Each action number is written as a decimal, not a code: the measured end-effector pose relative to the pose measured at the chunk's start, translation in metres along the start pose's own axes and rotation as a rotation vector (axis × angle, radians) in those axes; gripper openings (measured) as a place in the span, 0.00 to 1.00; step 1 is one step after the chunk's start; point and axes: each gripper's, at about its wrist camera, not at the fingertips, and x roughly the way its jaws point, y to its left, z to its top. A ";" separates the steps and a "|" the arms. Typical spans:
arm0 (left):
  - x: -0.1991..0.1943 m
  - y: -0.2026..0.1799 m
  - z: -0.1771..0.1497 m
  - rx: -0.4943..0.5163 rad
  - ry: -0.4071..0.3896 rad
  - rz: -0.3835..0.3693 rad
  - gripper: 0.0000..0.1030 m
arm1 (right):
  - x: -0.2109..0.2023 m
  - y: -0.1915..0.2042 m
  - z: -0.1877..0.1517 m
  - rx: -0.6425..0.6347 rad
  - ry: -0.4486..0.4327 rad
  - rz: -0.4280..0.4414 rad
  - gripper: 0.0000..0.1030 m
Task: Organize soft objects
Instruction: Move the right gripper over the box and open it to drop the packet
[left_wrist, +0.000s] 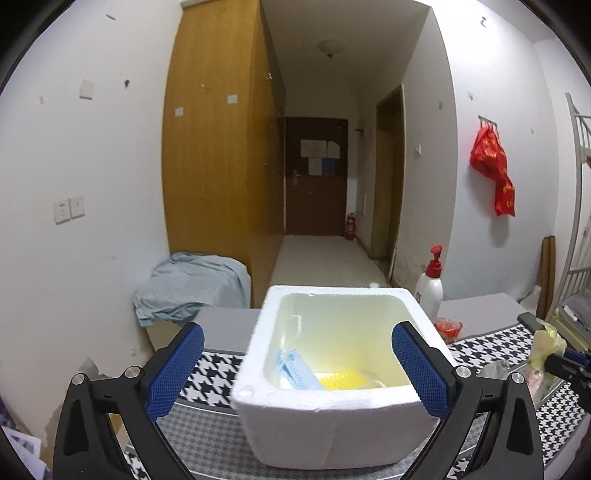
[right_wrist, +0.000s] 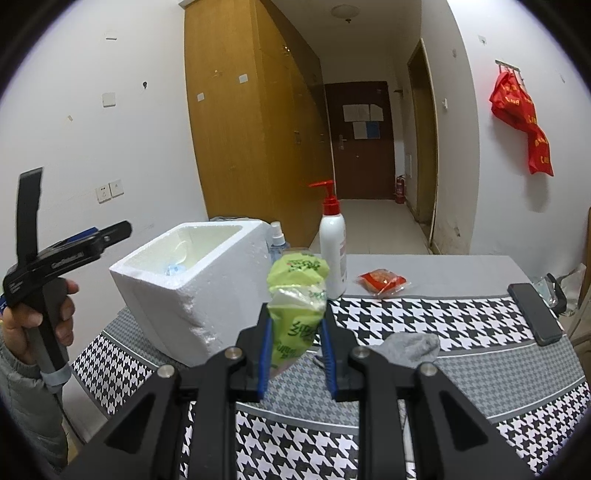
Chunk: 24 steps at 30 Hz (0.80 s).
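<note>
A white foam box (left_wrist: 332, 373) stands on the houndstooth table; inside lie a blue face mask (left_wrist: 295, 373) and a yellow item (left_wrist: 341, 380). My left gripper (left_wrist: 295, 369) is open and empty, its blue pads either side of the box's near rim. My right gripper (right_wrist: 295, 354) is shut on a green tissue pack (right_wrist: 295, 295), held above the table to the right of the box (right_wrist: 184, 284). A grey sock (right_wrist: 410, 347) lies on the table just right of it. A red packet (right_wrist: 382, 282) lies farther back.
A white pump bottle (right_wrist: 332, 251) with a red top and a small spray bottle (right_wrist: 277, 242) stand behind the box. A black phone (right_wrist: 533, 314) lies at the table's right edge. A blue cloth (left_wrist: 188, 288) is draped left of the table.
</note>
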 end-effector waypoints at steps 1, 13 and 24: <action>-0.003 0.003 0.000 -0.002 -0.007 0.006 0.99 | 0.001 0.001 0.002 -0.003 -0.001 0.000 0.27; -0.019 0.028 -0.019 -0.023 -0.014 0.090 0.99 | 0.007 0.019 0.022 -0.049 -0.020 0.009 0.27; -0.027 0.044 -0.050 -0.063 0.023 0.091 0.99 | 0.017 0.043 0.043 -0.090 -0.030 0.060 0.27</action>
